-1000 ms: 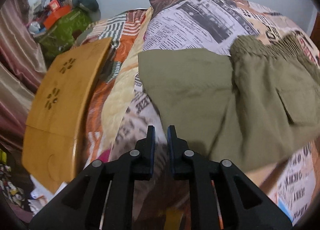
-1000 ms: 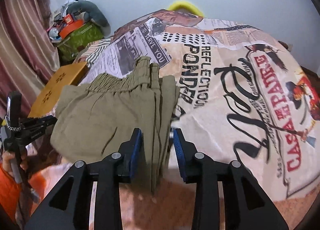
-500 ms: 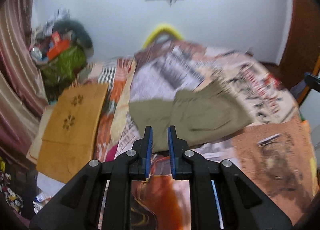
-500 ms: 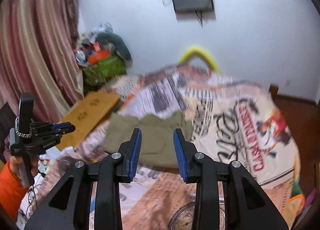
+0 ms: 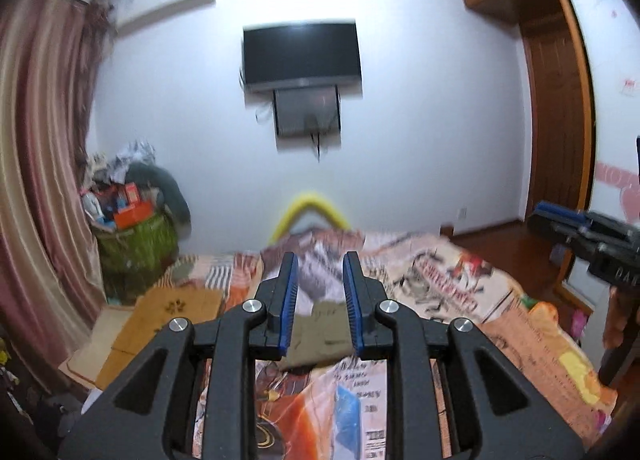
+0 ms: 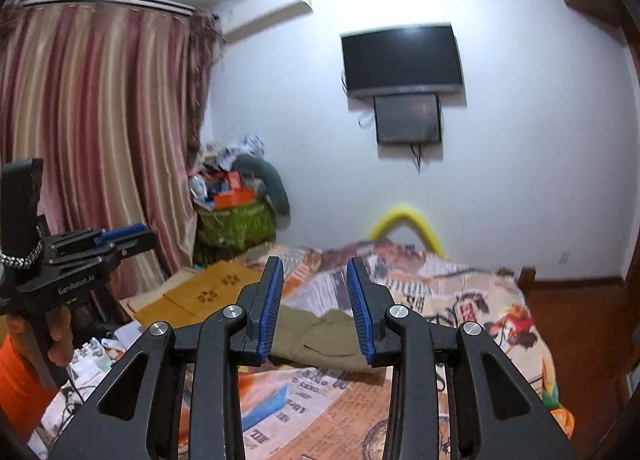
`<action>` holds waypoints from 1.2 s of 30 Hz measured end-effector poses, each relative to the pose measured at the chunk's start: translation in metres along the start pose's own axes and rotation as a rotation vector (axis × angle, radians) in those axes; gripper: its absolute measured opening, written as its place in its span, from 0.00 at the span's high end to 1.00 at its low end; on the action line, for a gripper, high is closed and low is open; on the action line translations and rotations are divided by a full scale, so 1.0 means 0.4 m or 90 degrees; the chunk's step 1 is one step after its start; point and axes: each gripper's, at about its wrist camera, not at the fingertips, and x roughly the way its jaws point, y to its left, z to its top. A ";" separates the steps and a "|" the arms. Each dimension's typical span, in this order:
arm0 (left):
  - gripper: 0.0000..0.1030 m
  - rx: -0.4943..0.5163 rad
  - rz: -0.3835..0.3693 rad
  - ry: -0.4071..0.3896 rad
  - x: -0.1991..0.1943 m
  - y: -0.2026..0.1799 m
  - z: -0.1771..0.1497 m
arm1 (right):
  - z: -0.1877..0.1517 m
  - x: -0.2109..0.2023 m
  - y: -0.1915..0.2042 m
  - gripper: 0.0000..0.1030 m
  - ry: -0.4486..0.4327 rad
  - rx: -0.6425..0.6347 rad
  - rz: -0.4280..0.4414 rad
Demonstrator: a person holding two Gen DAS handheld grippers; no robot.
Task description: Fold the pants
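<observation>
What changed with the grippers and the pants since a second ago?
Both grippers pulled up and back from the bed. The right gripper, whose jaws had the pants' edge between them, now holds nothing. The left gripper has just opened its jaws a little, empty too. The pants stayed folded on the bed, and the wooden board kept its place.

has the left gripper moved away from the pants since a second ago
Yes. The left gripper has pulled back and up: the pants, close below it before, now lie small and far on the bed, and the tv shows.
</observation>
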 end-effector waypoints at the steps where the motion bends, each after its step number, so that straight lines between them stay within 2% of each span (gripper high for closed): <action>1: 0.77 -0.009 -0.001 -0.013 -0.029 -0.002 0.001 | -0.001 -0.023 0.017 0.71 -0.014 -0.007 -0.001; 4: 0.72 -0.032 -0.001 -0.045 -0.104 -0.008 -0.002 | -0.008 -0.072 0.059 0.71 -0.046 -0.023 -0.001; 8: 0.49 -0.044 -0.019 -0.069 -0.171 -0.015 -0.027 | -0.020 -0.115 0.106 0.71 -0.072 -0.036 -0.006; 9: 0.46 -0.044 -0.017 -0.073 -0.186 -0.022 -0.038 | -0.024 -0.122 0.117 0.71 -0.077 -0.034 -0.003; 13: 0.31 -0.052 -0.005 -0.063 -0.215 -0.030 -0.074 | -0.030 -0.125 0.132 0.47 -0.088 -0.020 -0.004; 14: 0.21 -0.051 0.001 -0.062 -0.226 -0.030 -0.080 | -0.032 -0.129 0.136 0.40 -0.091 -0.017 -0.007; 15: 0.15 -0.052 0.004 -0.064 -0.233 -0.028 -0.084 | -0.034 -0.130 0.137 0.36 -0.095 -0.013 -0.007; 16: 0.08 -0.053 0.007 -0.069 -0.239 -0.026 -0.086 | -0.036 -0.133 0.139 0.24 -0.097 -0.008 -0.011; 17: 0.02 -0.056 0.007 -0.074 -0.247 -0.025 -0.089 | -0.038 -0.141 0.144 0.19 -0.101 -0.007 -0.017; 21: 0.00 -0.068 0.010 -0.076 -0.256 -0.008 -0.097 | -0.043 -0.151 0.154 0.14 -0.102 -0.013 -0.040; 23: 0.00 -0.077 0.014 -0.073 -0.251 -0.001 -0.097 | -0.045 -0.158 0.161 0.02 -0.106 -0.014 -0.050; 24: 0.00 -0.080 0.014 -0.073 -0.248 0.000 -0.099 | -0.045 -0.159 0.161 0.00 -0.111 -0.013 -0.058; 27: 0.00 -0.082 0.025 -0.074 -0.246 -0.002 -0.106 | -0.053 -0.165 0.166 0.00 -0.117 -0.017 -0.080; 36: 0.00 -0.073 0.024 -0.072 -0.247 -0.017 -0.117 | -0.070 -0.173 0.162 0.00 -0.106 -0.011 -0.081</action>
